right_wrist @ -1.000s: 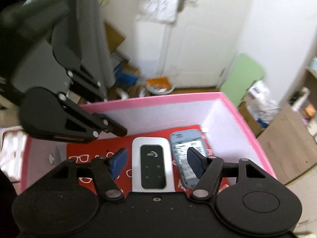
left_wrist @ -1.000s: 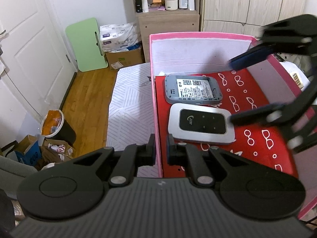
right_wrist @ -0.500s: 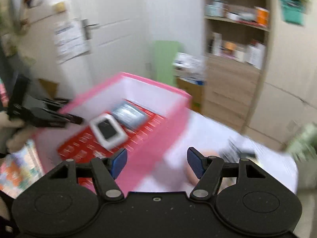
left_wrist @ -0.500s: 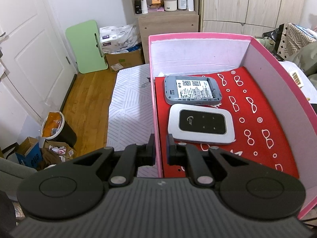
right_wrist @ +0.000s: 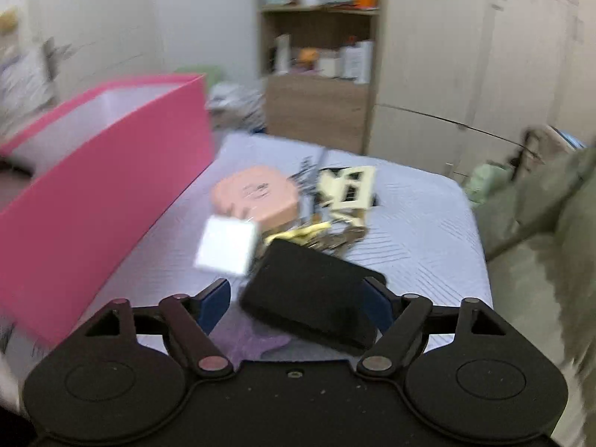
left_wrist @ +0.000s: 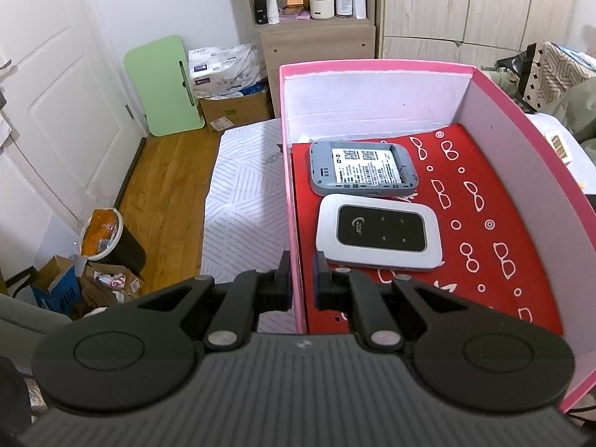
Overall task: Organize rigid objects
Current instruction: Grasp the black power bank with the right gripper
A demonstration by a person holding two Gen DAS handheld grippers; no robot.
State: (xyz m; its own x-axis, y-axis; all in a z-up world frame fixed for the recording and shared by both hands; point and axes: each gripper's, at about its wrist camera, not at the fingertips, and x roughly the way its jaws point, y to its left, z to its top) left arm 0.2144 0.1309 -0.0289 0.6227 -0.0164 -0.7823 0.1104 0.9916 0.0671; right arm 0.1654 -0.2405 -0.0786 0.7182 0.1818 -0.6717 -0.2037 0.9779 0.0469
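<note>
A pink box (left_wrist: 372, 65) with a red patterned floor holds two flat pocket routers side by side: a grey one (left_wrist: 361, 168) lying label-up and a white one (left_wrist: 380, 232) with a black face. Outside it lie a black case (right_wrist: 311, 294), a white cube (right_wrist: 227, 244), a peach disc (right_wrist: 255, 193) and keys (right_wrist: 335, 240), close together.

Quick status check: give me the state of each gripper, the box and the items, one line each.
Left gripper: shut on the pink box's wall.
Right gripper: jaws opening, astride the black case, no grip.
Pink box: open, two devices inside.
White router: flat, face up.
Grey router: flat, cover off.
</note>
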